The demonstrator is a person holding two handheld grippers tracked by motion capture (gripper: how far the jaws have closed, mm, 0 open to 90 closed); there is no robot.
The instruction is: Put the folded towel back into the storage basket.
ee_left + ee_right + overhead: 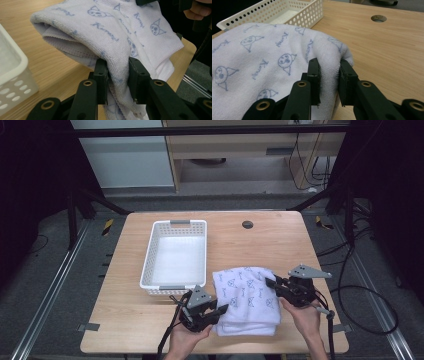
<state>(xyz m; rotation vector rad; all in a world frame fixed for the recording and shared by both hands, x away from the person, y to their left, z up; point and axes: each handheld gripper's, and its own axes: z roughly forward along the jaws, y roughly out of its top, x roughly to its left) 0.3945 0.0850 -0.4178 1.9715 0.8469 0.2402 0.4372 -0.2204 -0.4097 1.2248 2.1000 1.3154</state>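
Grey floor point(45, 270) – metal rails point(50, 285), perhaps a pale cabinet point(235, 155) – dark surroundings.

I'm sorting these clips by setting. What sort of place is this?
Probably a lab recording bench: a wooden table on a dark frame, loose cables on the carpet.

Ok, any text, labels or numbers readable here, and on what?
"Kuromi": my best reading of the blue script word repeated across the white towel, between cartoon faces; the letters are slightly soft.
Basket: no lettering to see.
Table: none.
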